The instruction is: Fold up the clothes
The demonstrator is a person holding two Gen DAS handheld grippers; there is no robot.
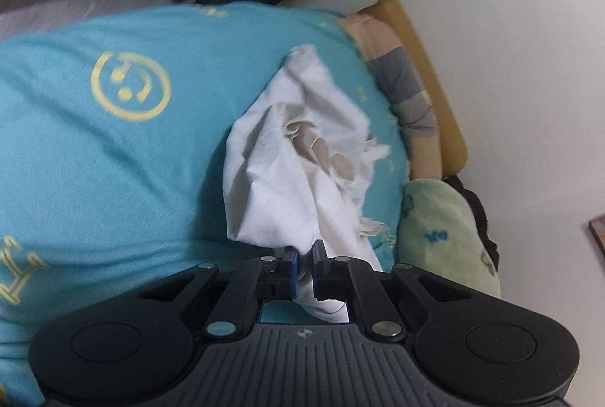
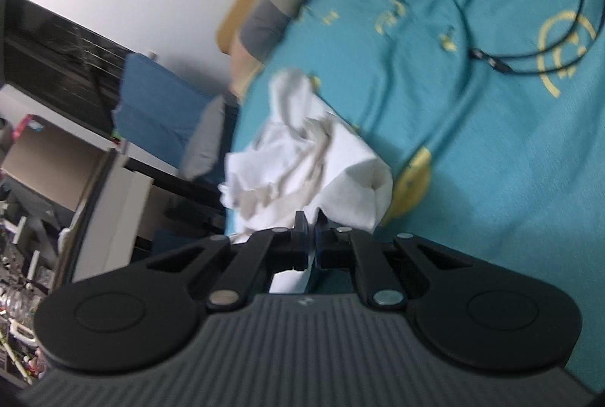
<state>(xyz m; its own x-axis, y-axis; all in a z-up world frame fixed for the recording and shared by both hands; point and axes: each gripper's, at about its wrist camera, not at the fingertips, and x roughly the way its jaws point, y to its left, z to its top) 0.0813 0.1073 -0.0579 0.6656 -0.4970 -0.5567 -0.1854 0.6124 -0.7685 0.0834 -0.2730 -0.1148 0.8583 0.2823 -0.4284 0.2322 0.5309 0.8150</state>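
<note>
Under you lies the bed, its teal sheet printed with yellow rings and marks and rucked into long creases in the right wrist view. A white wall runs along the far side of it. A wooden headboard stands between wall and mattress, and a striped grey and beige pillow lies against it. Just beside that pillow sits a pale green cushion with blue marks, touching the sheet's edge. In the right wrist view a thin black cable loops across the sheet below the cushion, well apart from the garment.

The white garment is bunched in a crumpled heap on the sheet, near the pillow side of the bed, with a beige inner layer showing among its folds. It rises from the heap toward both of your tools.

Your left gripper is pinching a fold of the garment, the cloth squeezed between its blue pads and trailing down behind them. Your right gripper is likewise pressed together on white cloth, a strip of it passing between the narrow pads. That view is blurred, so finer folds cannot be told.
</note>
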